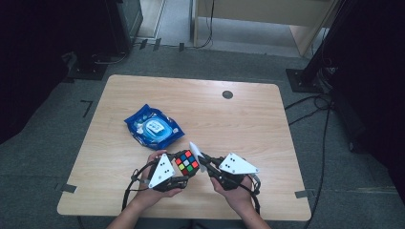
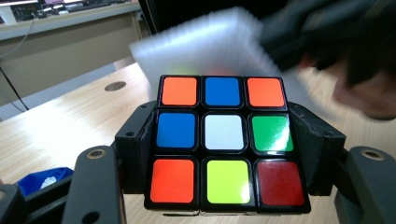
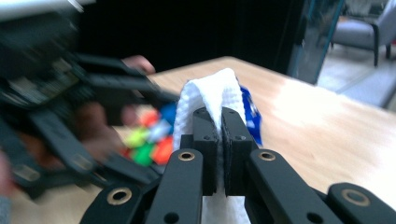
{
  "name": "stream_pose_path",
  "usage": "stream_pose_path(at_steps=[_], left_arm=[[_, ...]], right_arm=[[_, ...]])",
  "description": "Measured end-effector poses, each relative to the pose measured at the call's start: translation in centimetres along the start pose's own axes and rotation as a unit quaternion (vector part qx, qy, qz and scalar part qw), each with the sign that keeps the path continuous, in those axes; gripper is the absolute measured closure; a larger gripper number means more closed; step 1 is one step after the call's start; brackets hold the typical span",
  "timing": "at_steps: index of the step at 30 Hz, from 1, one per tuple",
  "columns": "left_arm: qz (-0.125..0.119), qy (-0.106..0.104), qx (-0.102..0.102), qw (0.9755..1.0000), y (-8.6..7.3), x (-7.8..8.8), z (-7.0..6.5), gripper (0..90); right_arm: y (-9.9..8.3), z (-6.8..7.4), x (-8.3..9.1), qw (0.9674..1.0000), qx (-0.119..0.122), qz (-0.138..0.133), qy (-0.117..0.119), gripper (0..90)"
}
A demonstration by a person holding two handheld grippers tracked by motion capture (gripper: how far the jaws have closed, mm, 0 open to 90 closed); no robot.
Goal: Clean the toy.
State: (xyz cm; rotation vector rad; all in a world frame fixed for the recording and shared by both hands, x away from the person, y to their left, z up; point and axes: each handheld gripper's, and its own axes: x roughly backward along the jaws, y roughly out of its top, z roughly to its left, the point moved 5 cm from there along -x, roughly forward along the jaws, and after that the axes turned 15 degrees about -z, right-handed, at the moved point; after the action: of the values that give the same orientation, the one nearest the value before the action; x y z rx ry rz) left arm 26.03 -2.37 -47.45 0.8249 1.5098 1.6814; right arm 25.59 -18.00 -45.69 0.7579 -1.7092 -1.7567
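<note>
Puzzle cube (image 1: 186, 163) was held above the near edge of the wooden table (image 1: 248, 124), between the person's two hands. The left gripper (image 1: 184, 172) had its jaws clamped on the two opposite sides of the cube, as the left gripper view showed, and the face of the cube (image 2: 224, 140) with the white middle square looked toward that camera. The right gripper (image 1: 203, 160) had its jaws pressed together on a folded white wipe (image 3: 215, 100), which stood up between them in the right gripper view. In the high view the wipe (image 1: 194, 149) was just beside the right upper corner of the cube; I could not tell if it touched it. A blue wipe pack (image 1: 154, 127) lay flat on the table, a little behind the cube and to the left.
</note>
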Motion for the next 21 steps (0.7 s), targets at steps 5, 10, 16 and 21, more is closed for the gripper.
stream_pose_path(at_steps=[5, 10, 16, 21], left_arm=[[0.000, 0.002, 0.002, 1.0000, 0.0, 0.1, 0.2, 34.3], [0.011, -0.003, -0.007, 0.9999, -0.4, -0.1, 0.0, 34.3], [0.022, -0.008, -0.005, 0.9997, -0.6, -0.4, -0.3, 34.3], [0.038, -0.006, -0.008, 0.9992, -1.0, -0.6, -0.4, 34.3]], right_arm=[[-2.0, -1.1, -0.2, 0.9993, 0.005, 0.035, -0.012, 87.2], [-1.5, -0.7, -0.3, 0.9996, -0.001, 0.026, -0.011, 86.8], [0.3, 0.9, 0.1, 0.9990, 0.044, -0.007, -0.003, 86.9], [0.4, 2.0, -0.1, 0.9963, 0.083, -0.004, 0.020, 85.5]])
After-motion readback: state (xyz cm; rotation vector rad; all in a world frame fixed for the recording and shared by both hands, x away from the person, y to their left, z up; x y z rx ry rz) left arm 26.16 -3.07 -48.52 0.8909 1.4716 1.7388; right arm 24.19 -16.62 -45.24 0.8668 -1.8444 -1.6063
